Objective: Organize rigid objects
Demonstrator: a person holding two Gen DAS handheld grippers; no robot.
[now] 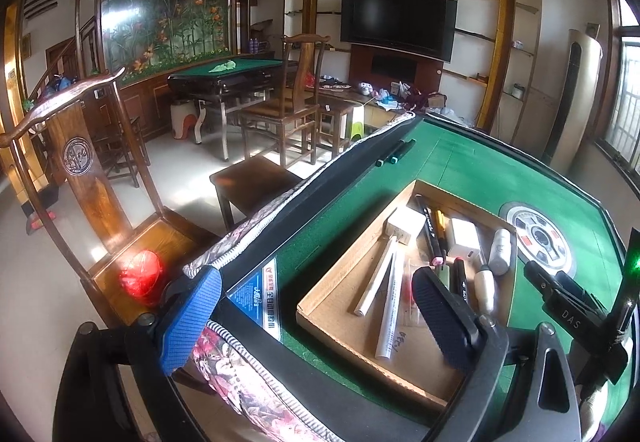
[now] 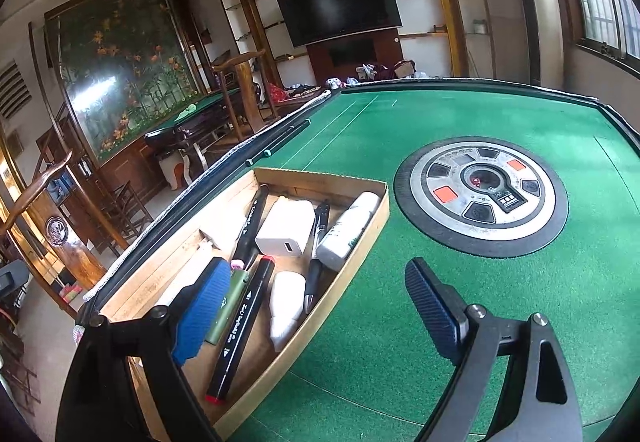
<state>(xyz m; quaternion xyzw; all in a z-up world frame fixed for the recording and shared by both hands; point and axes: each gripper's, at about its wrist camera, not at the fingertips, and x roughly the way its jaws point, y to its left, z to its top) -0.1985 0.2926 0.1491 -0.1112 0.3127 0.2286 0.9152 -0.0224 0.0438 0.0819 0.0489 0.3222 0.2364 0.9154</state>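
Observation:
An open cardboard tray (image 2: 320,178) lies on the green table and holds several rigid items. Among them are a white charger (image 2: 286,228), a white bottle (image 2: 348,230), a black pen (image 2: 318,254), a red-capped black marker (image 2: 240,330) and a white mallet (image 1: 402,228). My right gripper (image 2: 316,312) is open astride the tray's near right wall, its left finger over the items, and holds nothing. My left gripper (image 1: 316,316) is open too, one finger off the table's edge and the other over the tray (image 1: 340,306). Two dark markers (image 2: 280,142) lie loose by the table's far left rim.
A round control dial (image 2: 480,198) is set in the table's middle. A floral cloth (image 1: 240,382) hangs along the table's left rim. A wooden chair (image 1: 100,202) with a red bag (image 1: 140,278) stands to the left, and a low stool (image 1: 248,178) behind it.

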